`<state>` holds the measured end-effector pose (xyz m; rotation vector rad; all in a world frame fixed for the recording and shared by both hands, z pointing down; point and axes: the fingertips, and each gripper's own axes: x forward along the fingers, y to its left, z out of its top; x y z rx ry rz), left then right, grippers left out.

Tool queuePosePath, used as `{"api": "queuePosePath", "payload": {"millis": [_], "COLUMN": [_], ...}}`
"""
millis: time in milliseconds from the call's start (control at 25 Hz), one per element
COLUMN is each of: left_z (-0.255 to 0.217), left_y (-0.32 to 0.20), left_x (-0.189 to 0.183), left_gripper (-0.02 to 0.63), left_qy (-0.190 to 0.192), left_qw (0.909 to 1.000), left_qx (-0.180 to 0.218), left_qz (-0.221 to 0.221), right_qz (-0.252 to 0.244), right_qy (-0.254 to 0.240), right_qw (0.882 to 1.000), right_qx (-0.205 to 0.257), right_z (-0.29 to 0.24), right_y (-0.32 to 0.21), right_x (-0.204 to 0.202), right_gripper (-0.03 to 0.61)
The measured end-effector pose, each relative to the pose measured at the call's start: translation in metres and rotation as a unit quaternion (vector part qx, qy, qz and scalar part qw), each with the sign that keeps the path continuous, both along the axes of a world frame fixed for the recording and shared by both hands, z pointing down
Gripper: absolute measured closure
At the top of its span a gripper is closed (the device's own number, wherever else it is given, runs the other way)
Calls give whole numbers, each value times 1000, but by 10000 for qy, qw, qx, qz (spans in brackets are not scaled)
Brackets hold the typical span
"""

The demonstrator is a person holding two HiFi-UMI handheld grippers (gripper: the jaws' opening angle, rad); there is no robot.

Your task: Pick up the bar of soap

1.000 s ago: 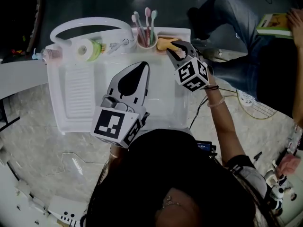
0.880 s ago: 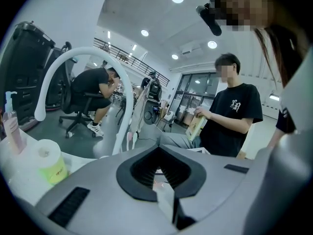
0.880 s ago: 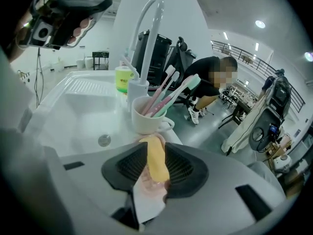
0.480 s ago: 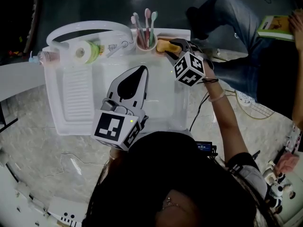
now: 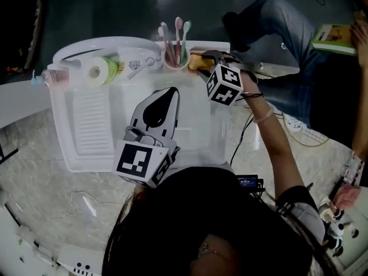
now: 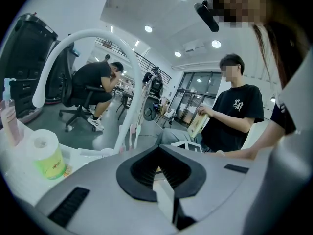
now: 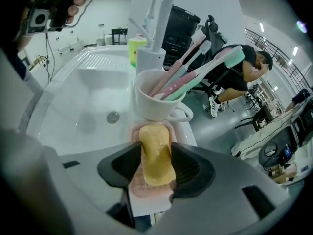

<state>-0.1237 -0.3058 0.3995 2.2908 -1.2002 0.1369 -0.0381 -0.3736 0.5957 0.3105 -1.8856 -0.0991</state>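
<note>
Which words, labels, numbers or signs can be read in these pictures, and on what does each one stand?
Nothing reads clearly.
Black T-shirt: white emblem, too blurred to read.
Paper roll: green label, print too small.
Book cover: too small.
Marker cubes: square patterns only, no letters.

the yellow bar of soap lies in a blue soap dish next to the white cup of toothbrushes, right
No: the soap dish is pink, not blue, as the right gripper view shows. The yellow bar of soap lies in it, next to the white cup of toothbrushes.
</note>
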Motion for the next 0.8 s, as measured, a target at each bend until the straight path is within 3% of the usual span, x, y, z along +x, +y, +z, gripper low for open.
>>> {"api": "queuePosePath", "payload": {"millis": [440,800], "left_z": [12,18], "left_y": [-1,-2], "left_x": [0,6], "left_gripper": [617,617], "left_qy": [-44,65], "left_qw": [9997,9996], "left_qx": [-241,-220], "left_qz": [66,176], "right_qz": [-247,-113], "right_qy": [605,515], "right_qw": [9960,9966], "right_qx": [-603,-633], "right_z": [16,17], "right_y": [-2,-4], "right_x": [0,-2], "right_gripper": [403,403]}}
